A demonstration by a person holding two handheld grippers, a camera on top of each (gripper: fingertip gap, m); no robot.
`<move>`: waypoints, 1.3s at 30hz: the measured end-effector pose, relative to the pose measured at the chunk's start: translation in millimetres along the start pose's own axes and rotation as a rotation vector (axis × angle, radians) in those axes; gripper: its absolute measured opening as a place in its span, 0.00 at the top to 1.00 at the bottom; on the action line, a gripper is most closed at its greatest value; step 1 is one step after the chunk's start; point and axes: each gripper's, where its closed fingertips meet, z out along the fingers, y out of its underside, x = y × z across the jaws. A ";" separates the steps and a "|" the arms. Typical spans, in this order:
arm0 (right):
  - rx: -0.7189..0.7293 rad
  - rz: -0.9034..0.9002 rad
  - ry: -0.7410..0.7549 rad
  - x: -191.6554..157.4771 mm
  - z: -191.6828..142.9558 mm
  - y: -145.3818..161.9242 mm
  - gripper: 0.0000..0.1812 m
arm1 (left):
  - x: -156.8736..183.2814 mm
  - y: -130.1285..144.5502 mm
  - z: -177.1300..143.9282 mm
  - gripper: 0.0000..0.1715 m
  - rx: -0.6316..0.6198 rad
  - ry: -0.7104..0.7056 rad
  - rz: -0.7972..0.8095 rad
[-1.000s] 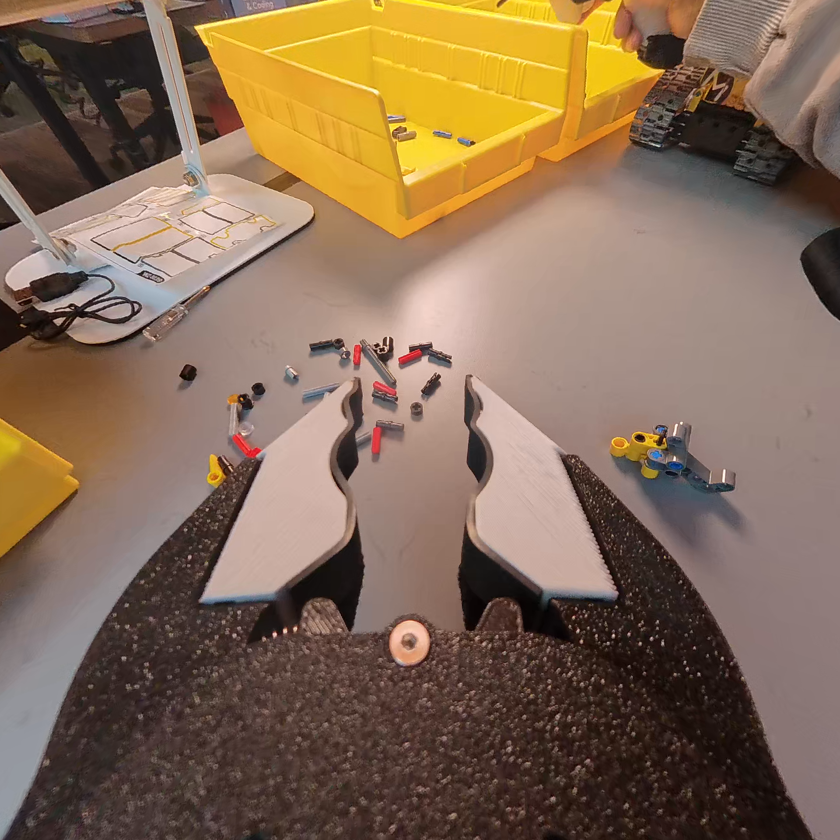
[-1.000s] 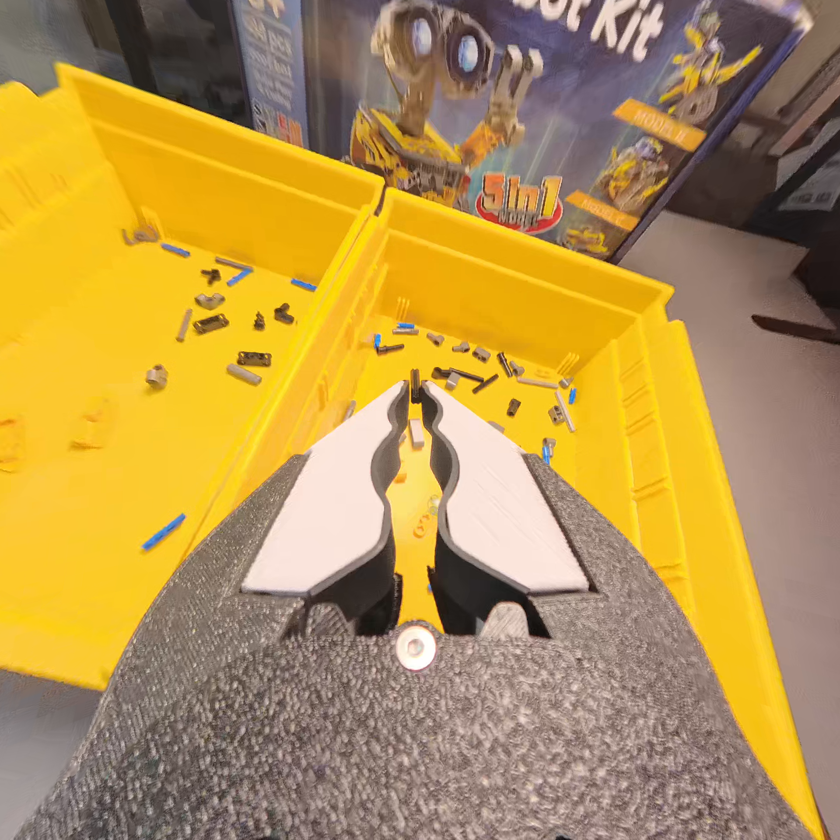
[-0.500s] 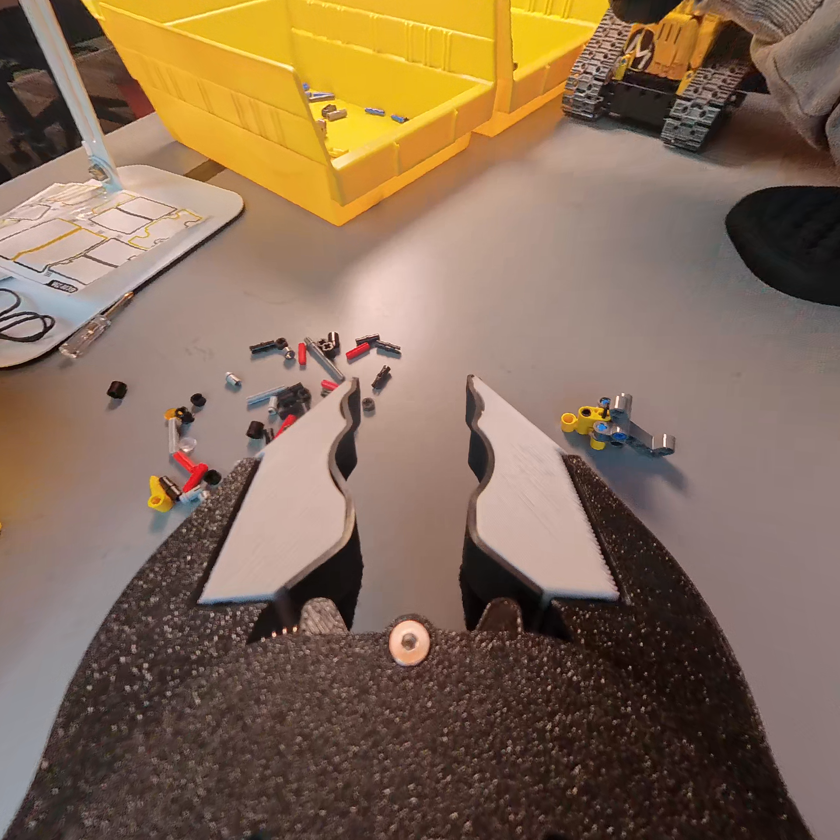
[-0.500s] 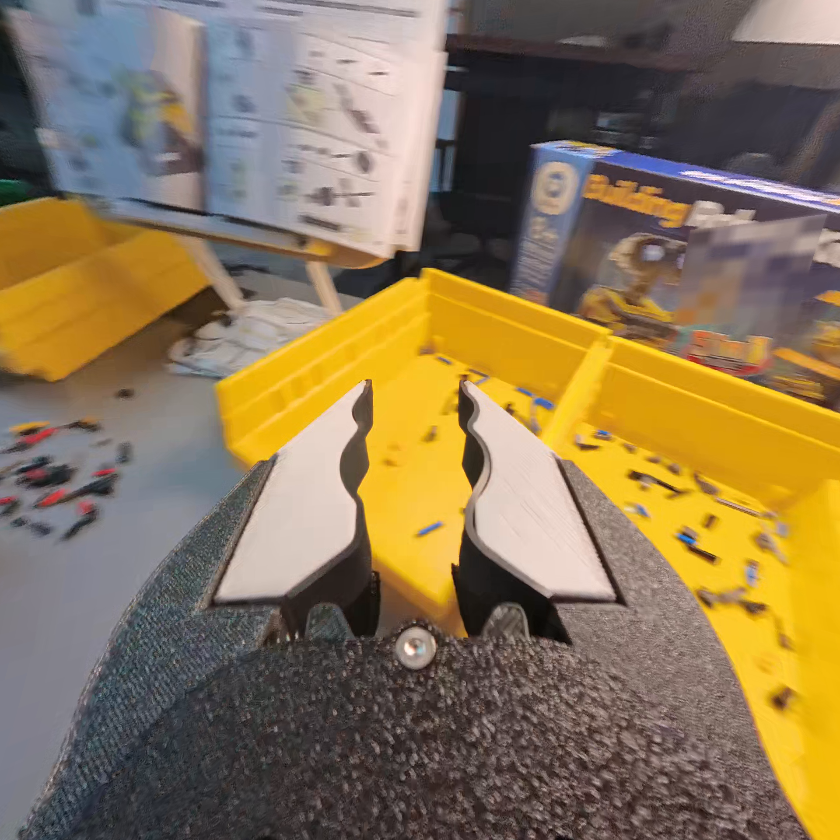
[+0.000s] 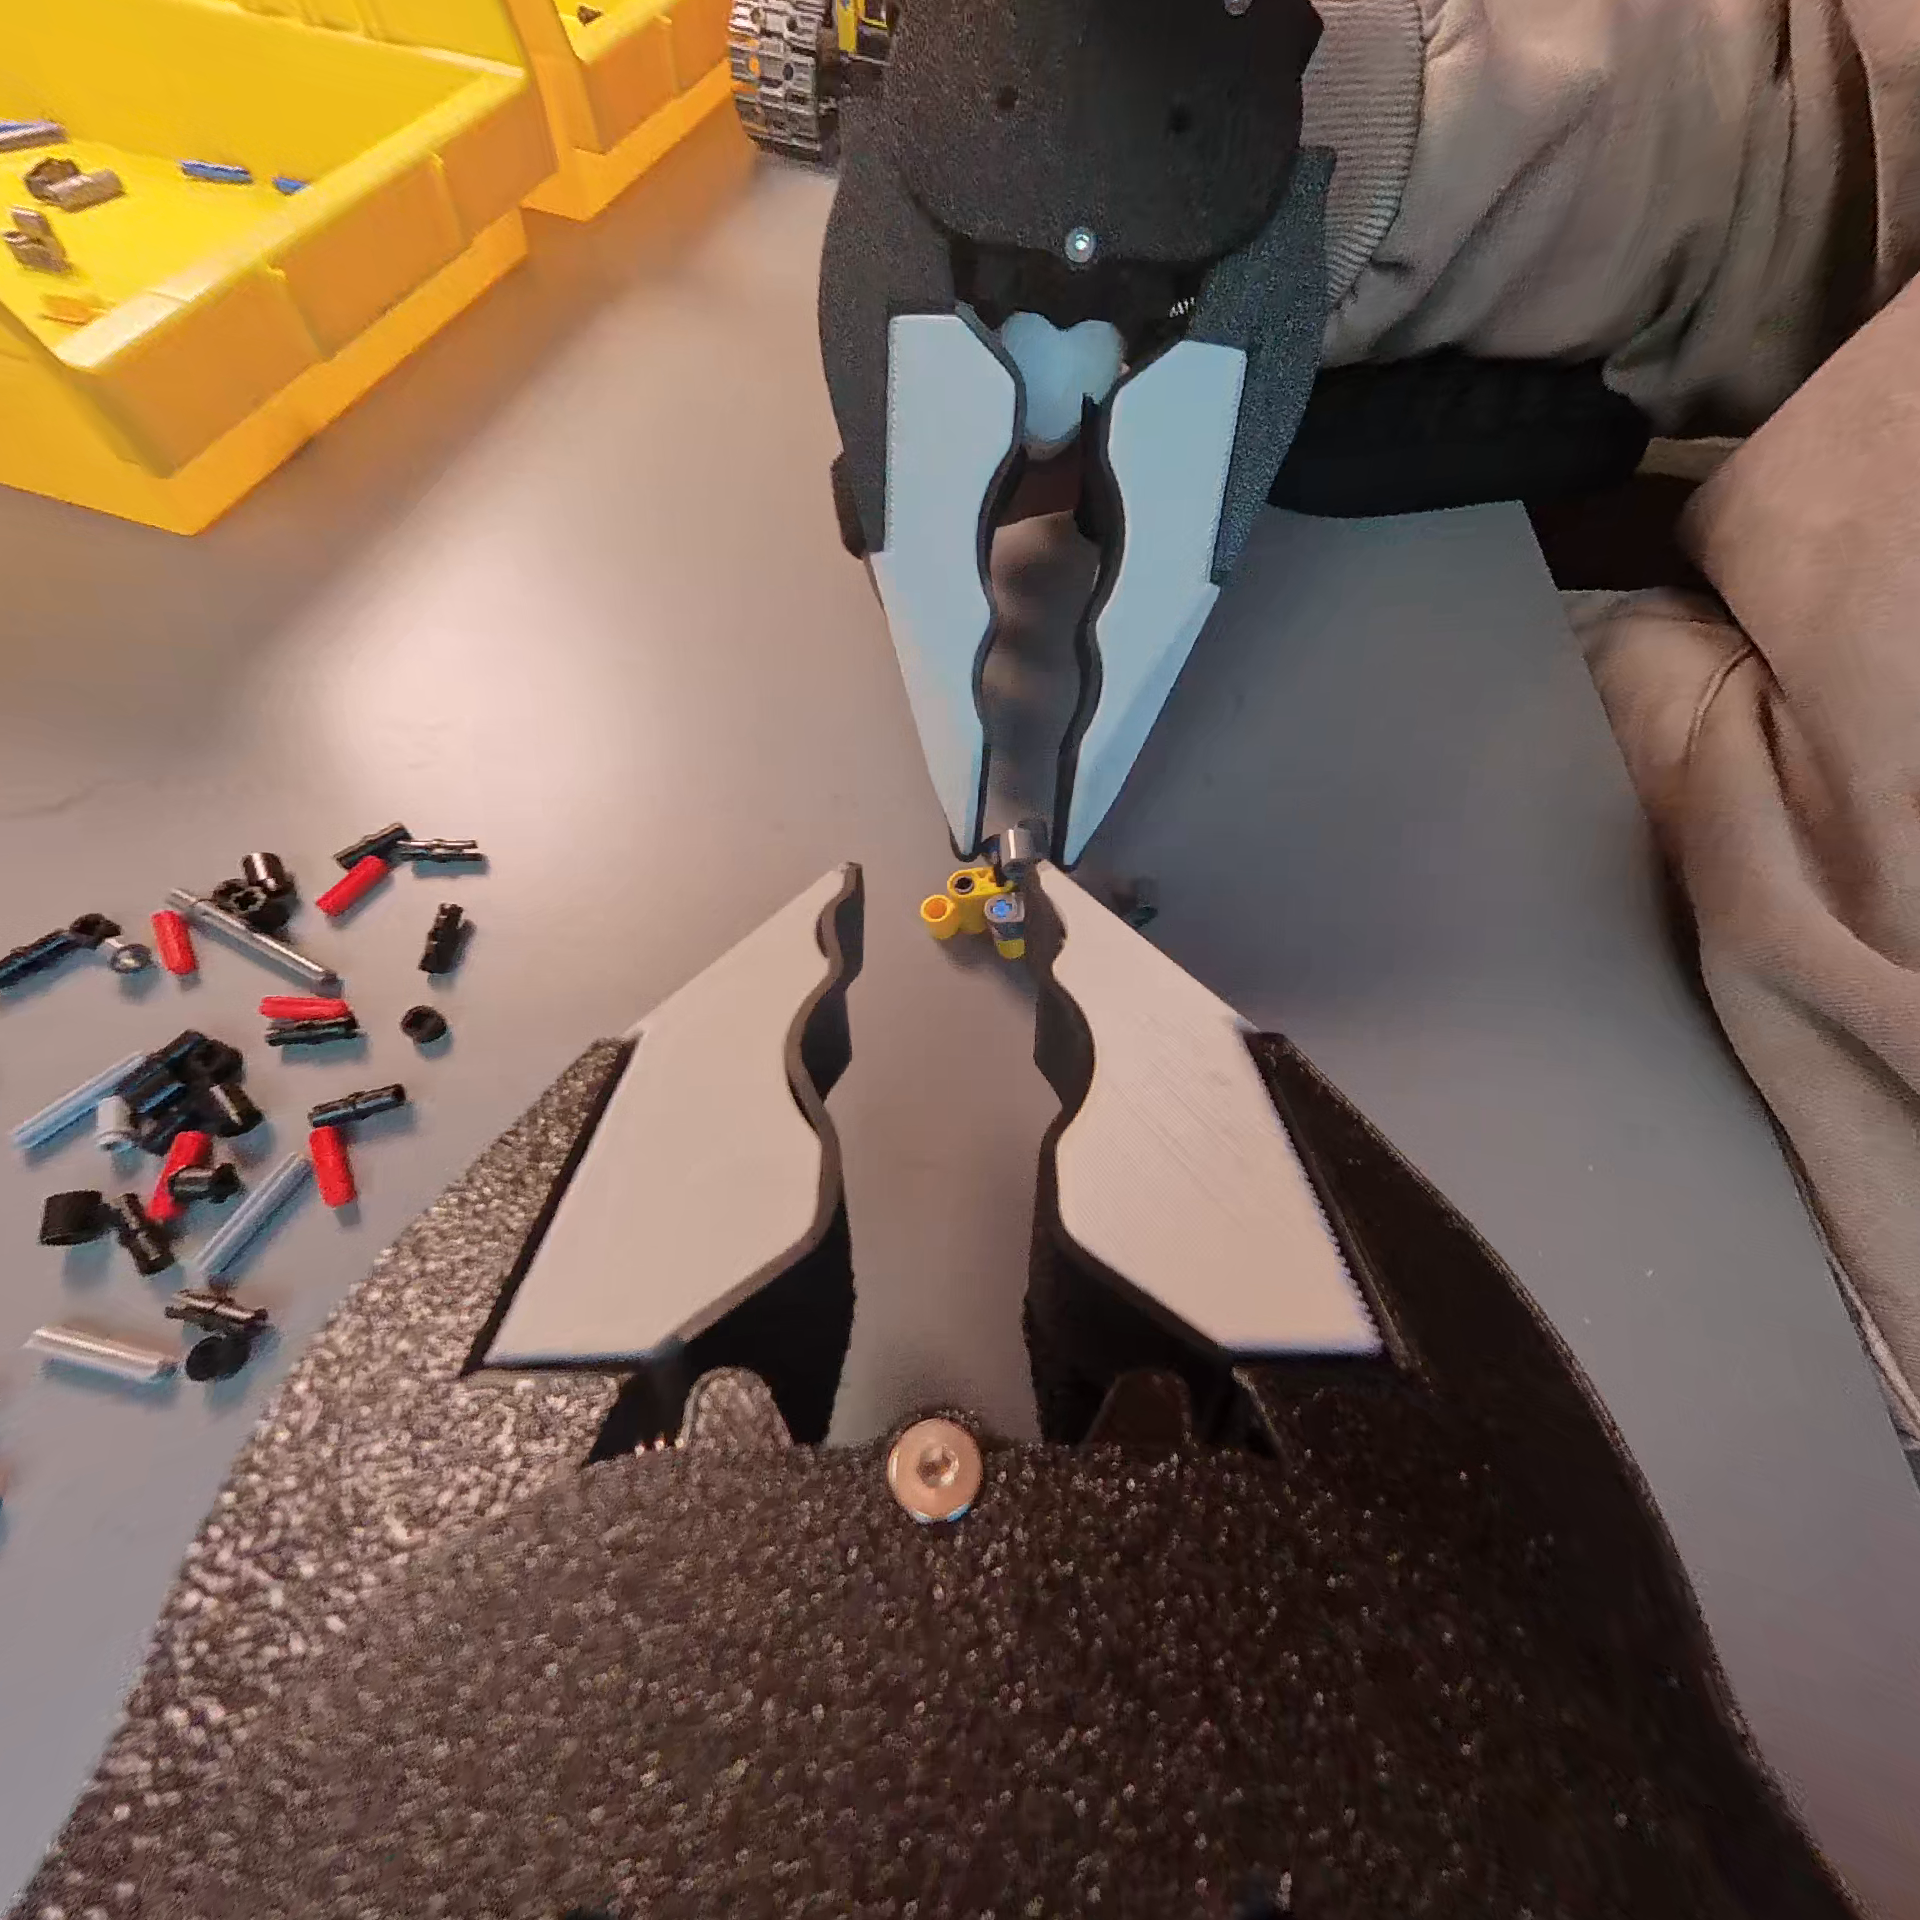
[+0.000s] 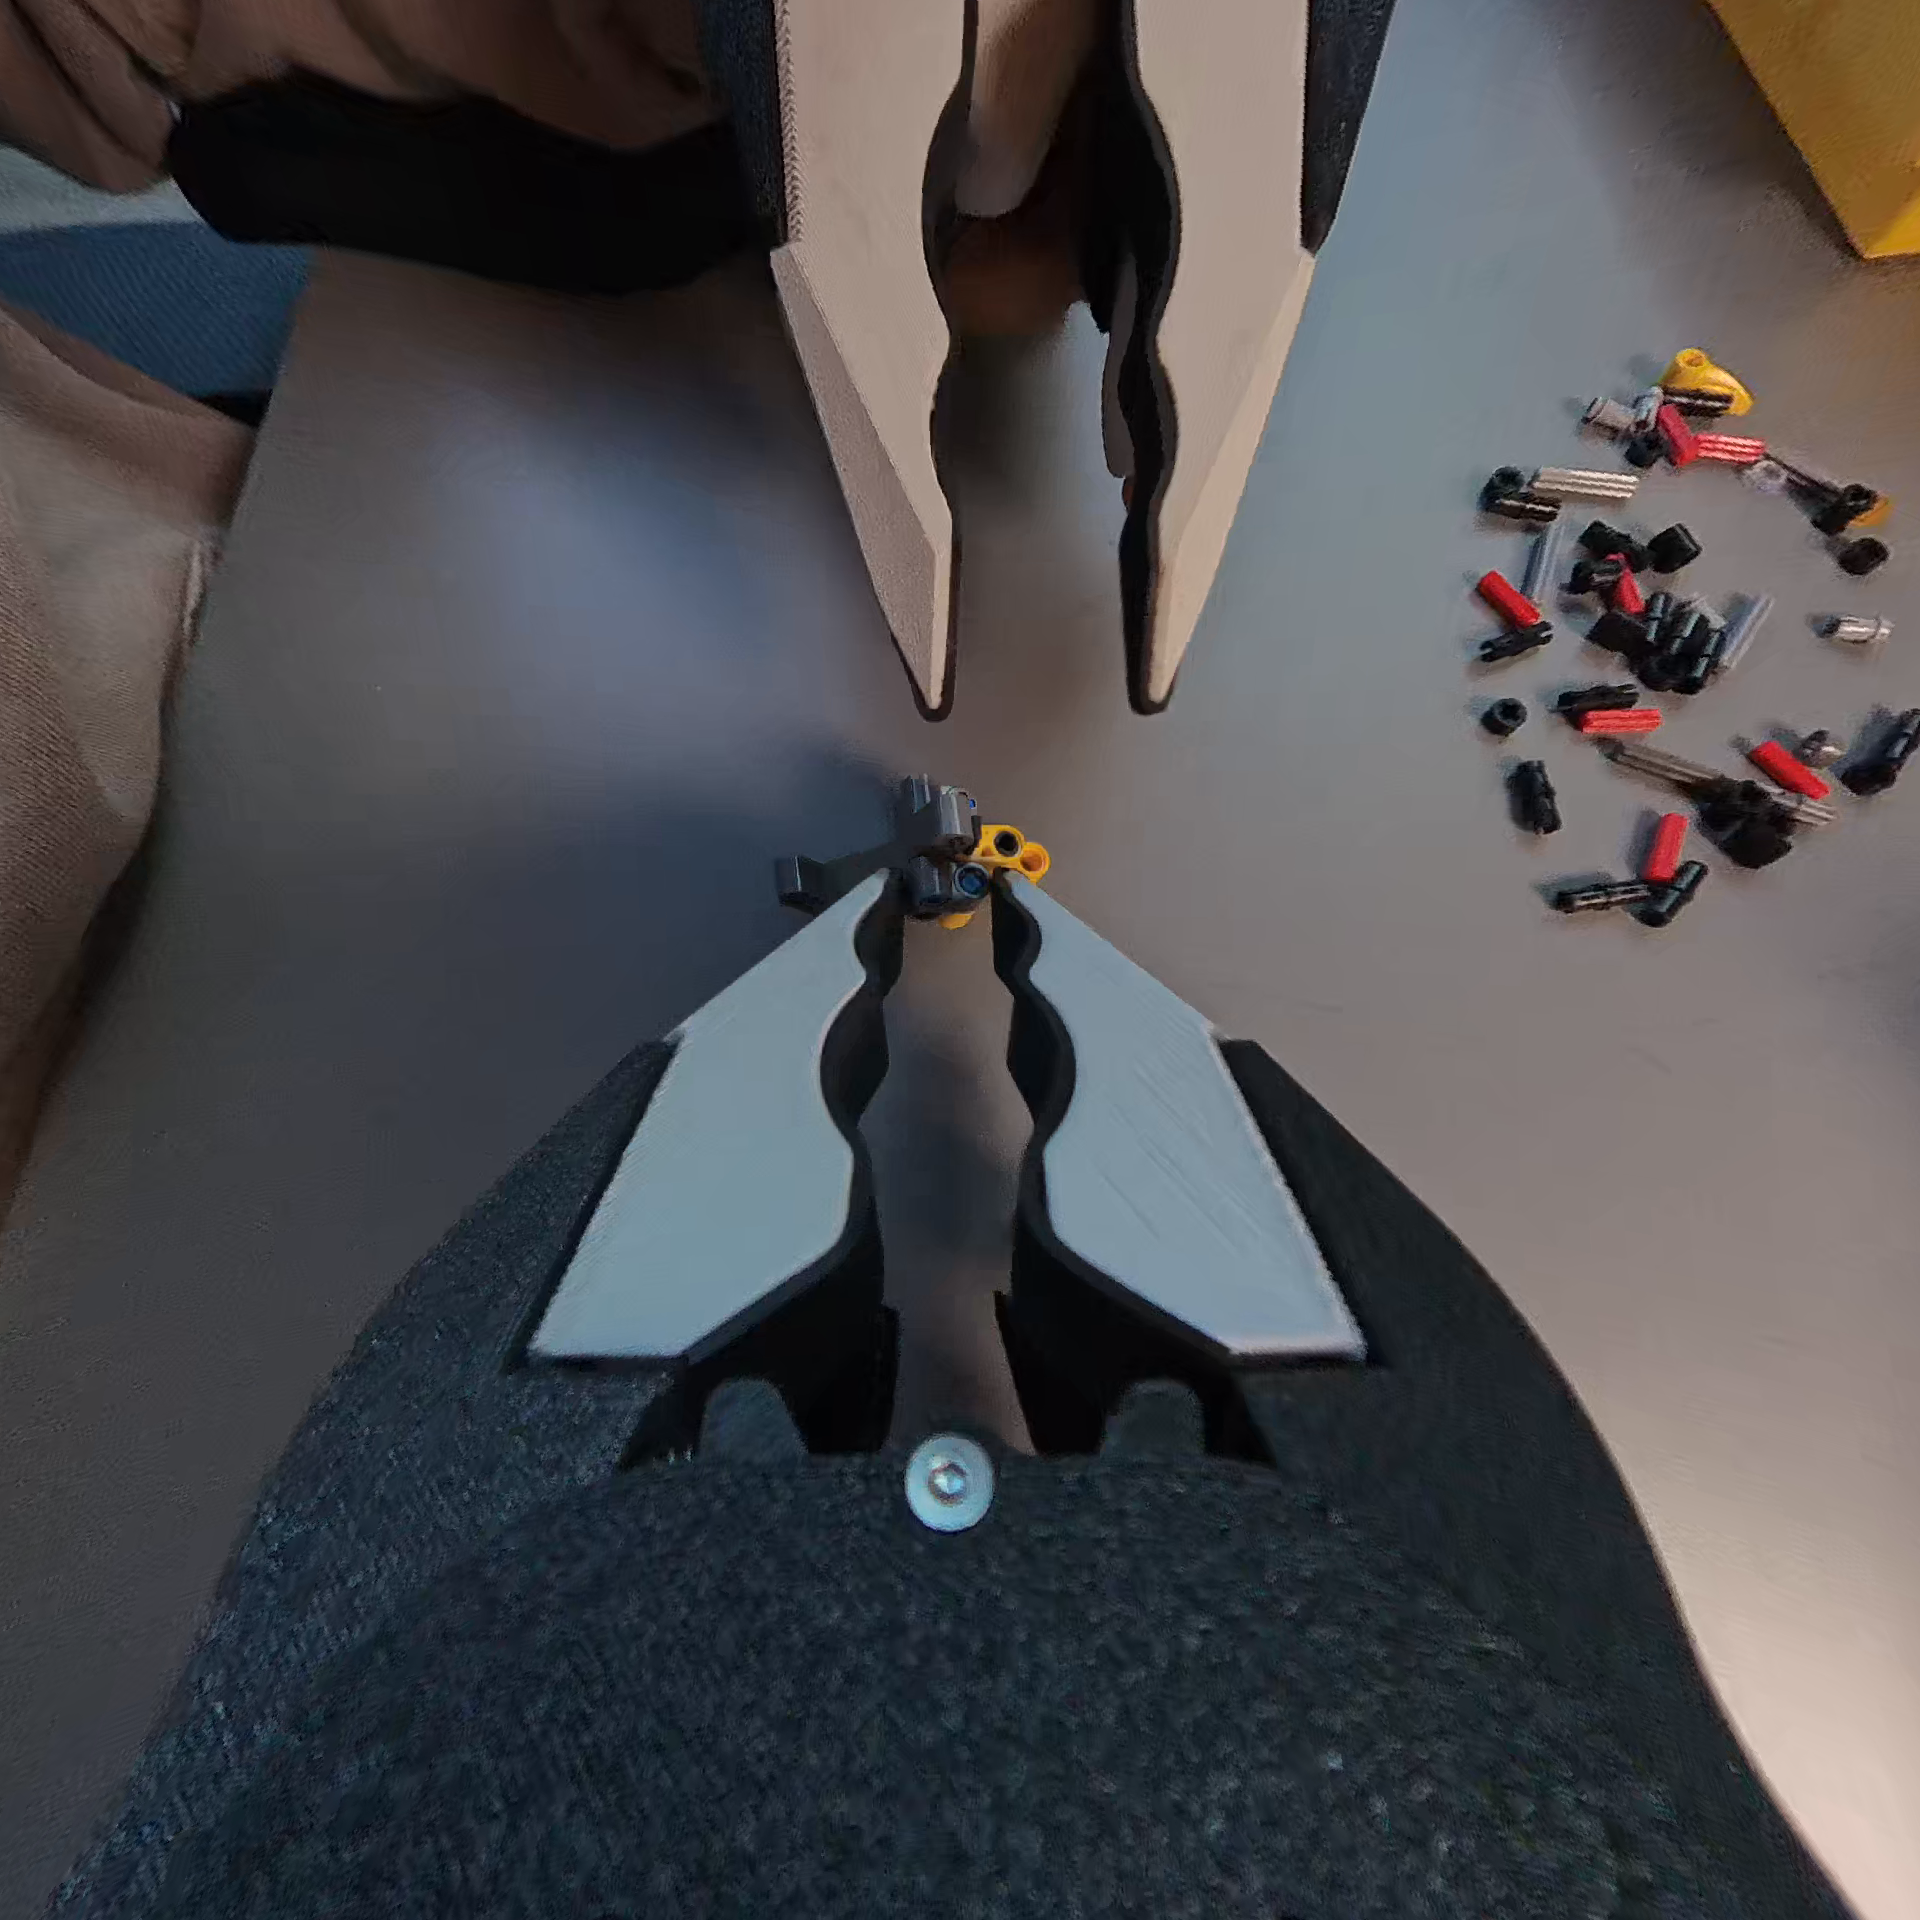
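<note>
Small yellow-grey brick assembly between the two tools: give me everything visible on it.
The small assembly looks like plastic building-brick parts: yellow holed connectors, dark grey pieces, a blue pin end, and a grey arm sticking out to one side. It lies on the grey table, apart from the loose parts. The right tool has its fingertips on either side of it, slightly parted; a firm grip can't be confirmed. The left tool hovers open beside it.

The right gripper [image 6: 943,891], earlier over the yellow bins [image 5: 260,260], now sits at the small yellow-and-grey assembly [image 6: 940,857], fingertips either side of it. The left gripper [image 5: 948,883], earlier facing the loose parts [image 5: 208,1070], now faces that assembly from the opposite side, jaws apart.
</note>
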 end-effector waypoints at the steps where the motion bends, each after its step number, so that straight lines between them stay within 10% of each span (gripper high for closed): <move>1: 0.014 -0.014 0.009 -0.3 1.2 -2.2 0.92 | 3.2 2.1 1.5 0.85 -0.013 0.017 0.005; 20: 0.422 -0.517 0.550 13.8 -59.8 -76.0 0.93 | 5.5 -57.9 -16.5 0.84 0.328 0.075 -0.156; 39: 0.496 0.185 0.311 48.5 -44.6 -59.3 0.77 | -39.3 -39.4 -18.4 0.96 -0.020 -0.592 0.444</move>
